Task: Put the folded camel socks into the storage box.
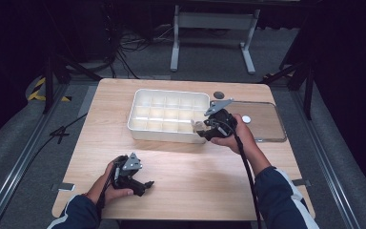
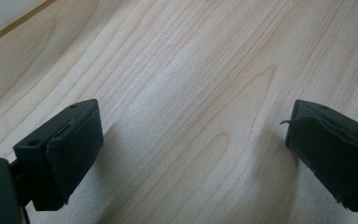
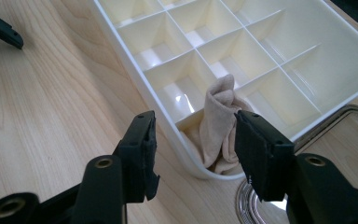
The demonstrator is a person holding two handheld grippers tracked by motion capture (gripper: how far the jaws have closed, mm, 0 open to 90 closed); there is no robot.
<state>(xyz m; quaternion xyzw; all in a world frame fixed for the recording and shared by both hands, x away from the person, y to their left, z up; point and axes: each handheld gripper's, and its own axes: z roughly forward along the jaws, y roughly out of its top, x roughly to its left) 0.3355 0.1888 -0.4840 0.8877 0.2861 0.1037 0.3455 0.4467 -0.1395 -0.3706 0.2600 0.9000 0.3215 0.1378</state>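
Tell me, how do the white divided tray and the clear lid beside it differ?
The white tray is opaque, deep and split into compartments, one holding a beige cloth; the clear lid is see-through, flat and undivided. The right gripper is at the tray's corner, not over the lid. Both lie on the wooden table.

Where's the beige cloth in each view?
High view: the beige cloth sits in the near right corner compartment of the white divider tray, just ahead of the right gripper.
Left gripper view: not in it; wooden table between open jaws.
Right gripper view: low centre, cloth standing bunched in the tray's corner compartment, beside the right-hand jaw.
Shared landmark: the wooden table.
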